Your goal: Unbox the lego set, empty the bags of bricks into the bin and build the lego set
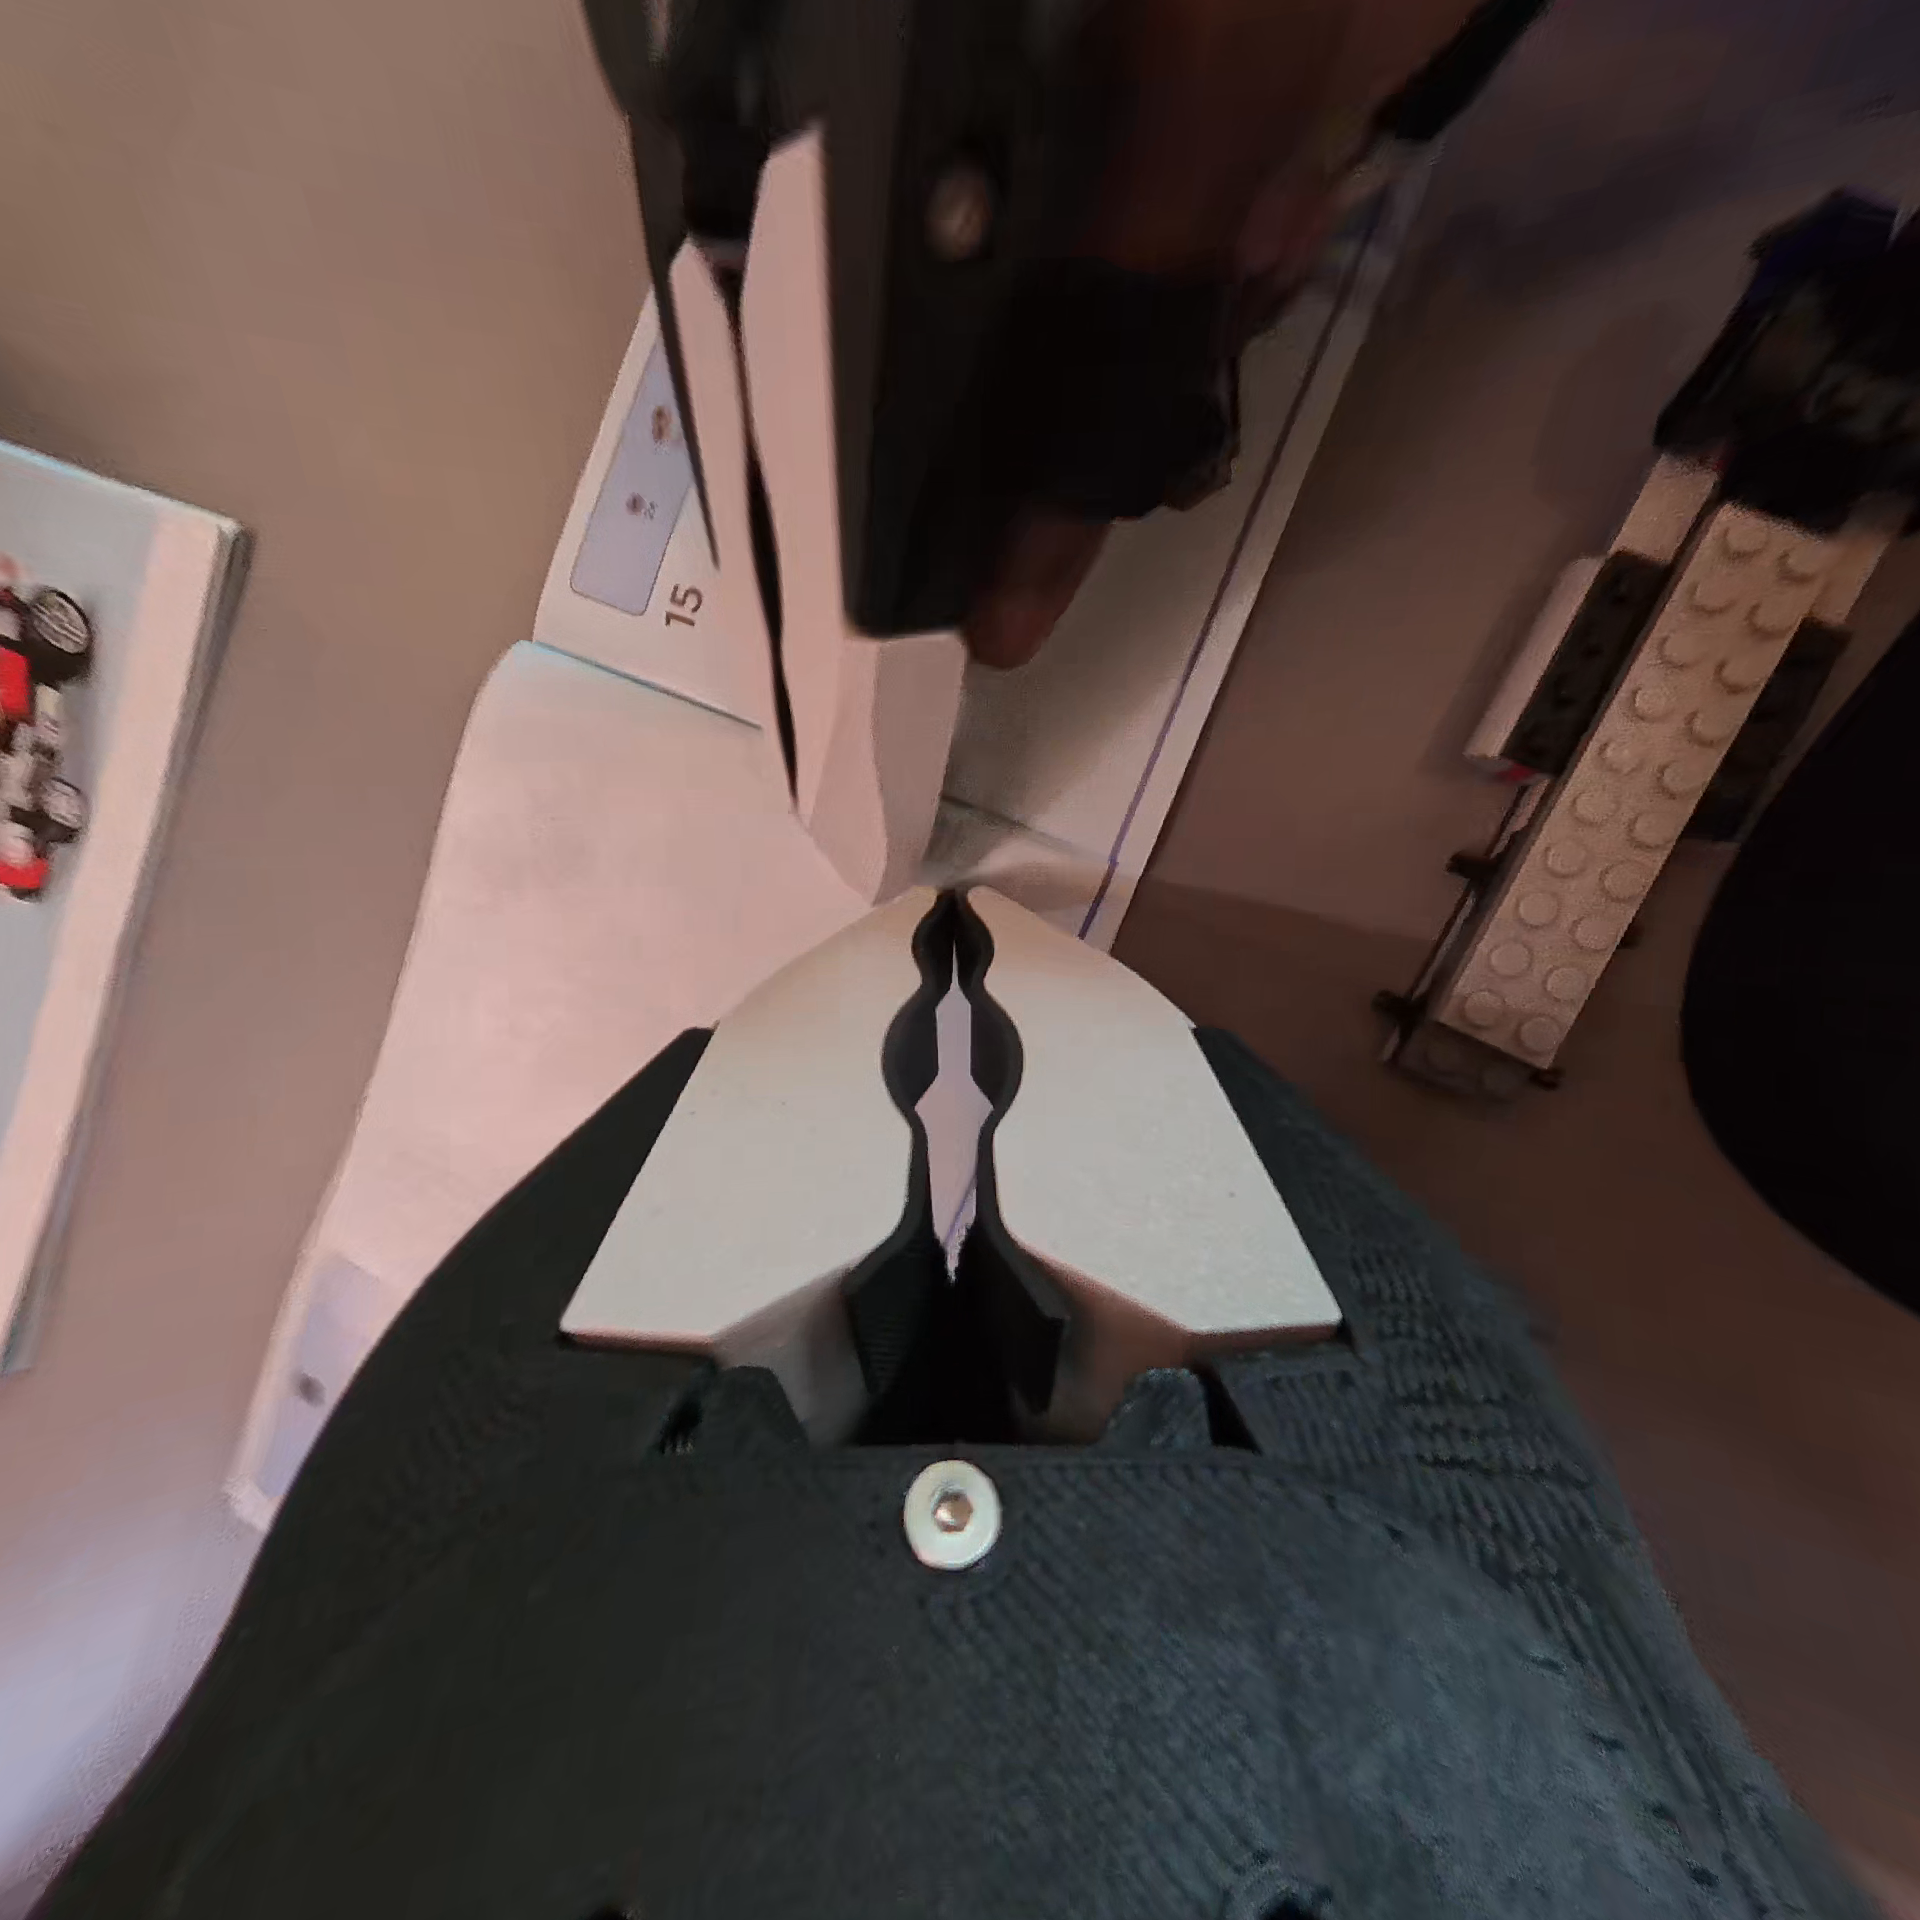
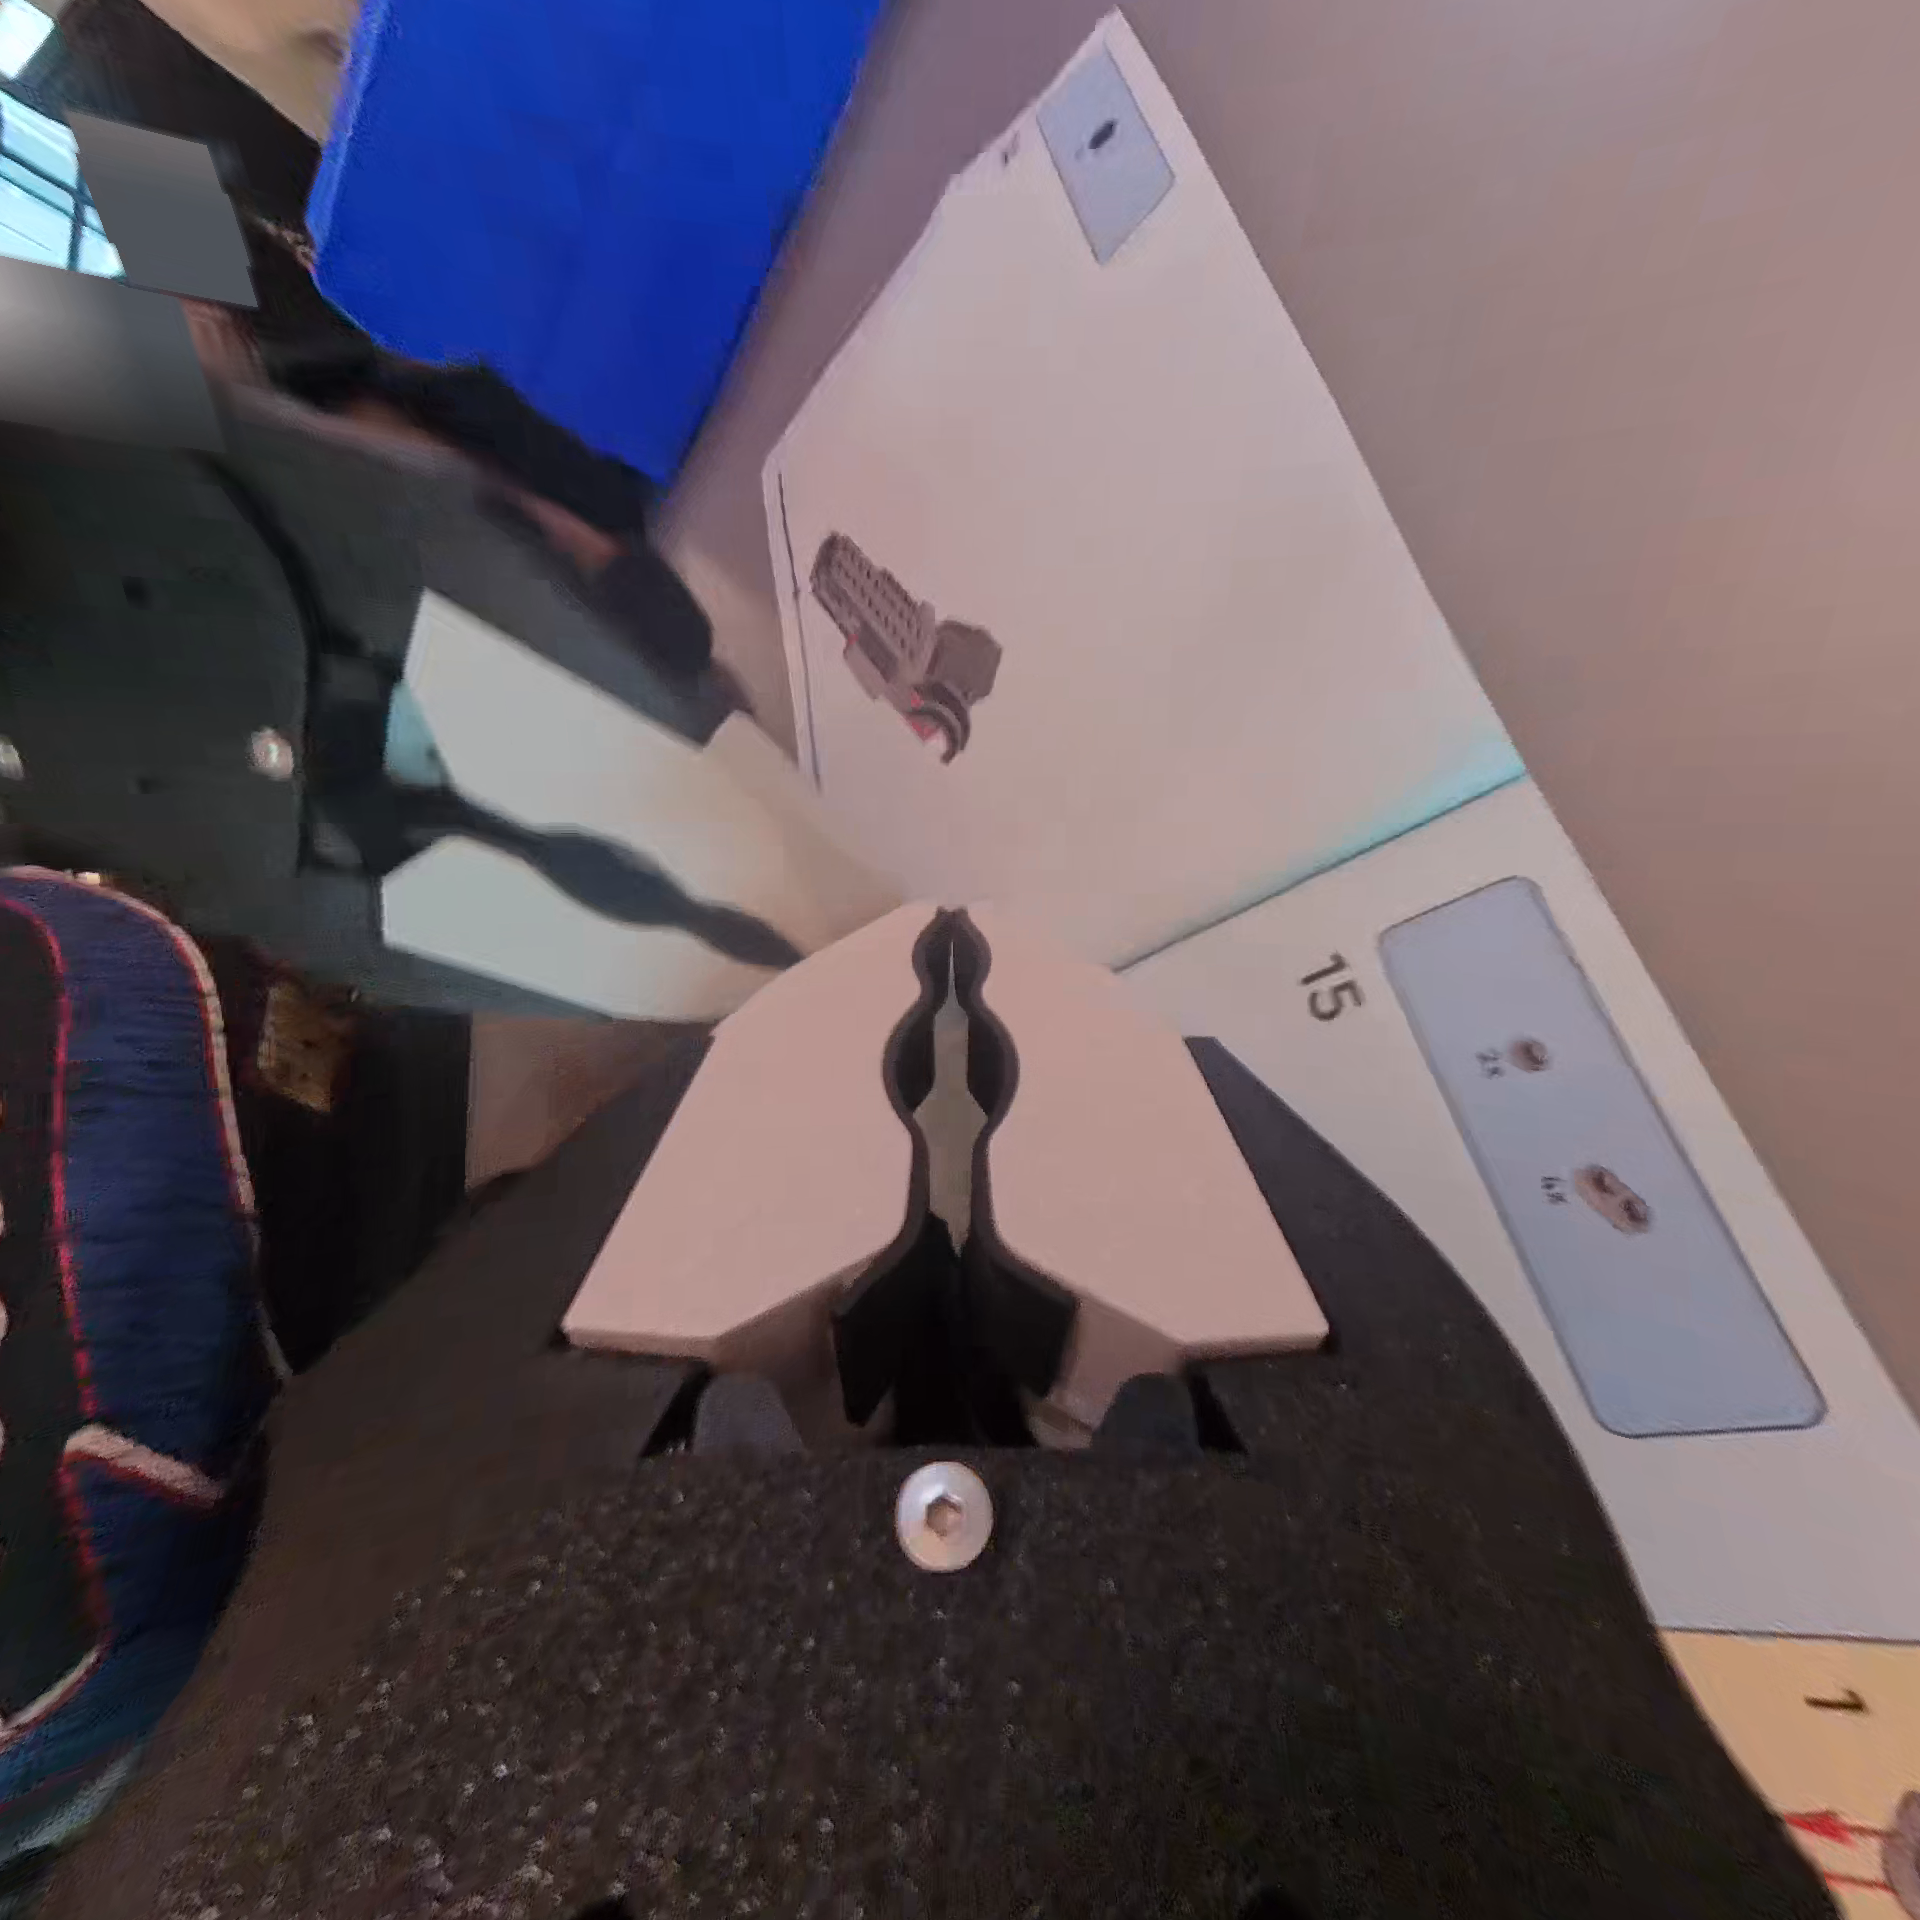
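The instruction booklet (image 1: 582,935) lies open on the table, its white pages curled up between both grippers. My left gripper (image 1: 951,904) is shut, with a sliver of a page showing between its jaws. My right gripper (image 2: 951,914) is shut the same way on a page near the fold. Each gripper shows in the other's view, the right one from above (image 1: 784,748) and the left one from the left (image 2: 779,951), tips almost meeting. The booklet page (image 2: 1091,520) shows a drawing of the model. The partly built model (image 1: 1621,790), a long white studded plate on black parts, lies to the right.
The lego box (image 1: 104,831) with a red car picture lies at the left. A blue bin (image 2: 582,208) stands beyond the booklet. A dark rounded object (image 1: 1829,987) sits at the right edge. A person's dark blue clothing (image 2: 125,1195) is close at the left. My two grippers' fingertips are within a few centimetres of each other.
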Demonstrator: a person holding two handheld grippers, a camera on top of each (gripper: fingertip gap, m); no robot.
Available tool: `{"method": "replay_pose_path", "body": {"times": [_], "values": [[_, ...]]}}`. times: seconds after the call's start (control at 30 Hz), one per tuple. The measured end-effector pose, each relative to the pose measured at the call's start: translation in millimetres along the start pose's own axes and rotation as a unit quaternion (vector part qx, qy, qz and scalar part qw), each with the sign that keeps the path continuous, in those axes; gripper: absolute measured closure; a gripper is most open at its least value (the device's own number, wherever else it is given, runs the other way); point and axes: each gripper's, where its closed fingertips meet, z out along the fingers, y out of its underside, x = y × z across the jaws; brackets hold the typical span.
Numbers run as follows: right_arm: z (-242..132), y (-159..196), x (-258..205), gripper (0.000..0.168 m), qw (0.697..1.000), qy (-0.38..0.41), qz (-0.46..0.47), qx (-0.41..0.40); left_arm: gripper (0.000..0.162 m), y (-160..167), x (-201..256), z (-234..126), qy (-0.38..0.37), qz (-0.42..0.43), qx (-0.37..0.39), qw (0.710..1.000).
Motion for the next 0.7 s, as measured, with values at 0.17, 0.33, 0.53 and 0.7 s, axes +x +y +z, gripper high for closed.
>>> {"method": "replay_pose_path", "body": {"times": [0.17,0.33,0.53,0.7], "values": [[-14,-35,42,0.168,0.996,0.083,0.001,0.042,0.161,0,-1,0,-0.059,0.101,-0.015,0.993],[-18,-51,59,0.168,0.994,0.097,-0.001,0.058,0.161,1,-1,0,-0.07,0.094,-0.005,0.993],[-18,-51,61,0.168,0.983,0.156,-0.083,0.054,0.161,-1,-2,1,-0.095,0.114,-0.014,0.989],[-23,-55,49,0.164,0.971,0.164,-0.161,0.069,0.161,-4,-2,2,-0.116,0.089,0.007,0.989]]}}
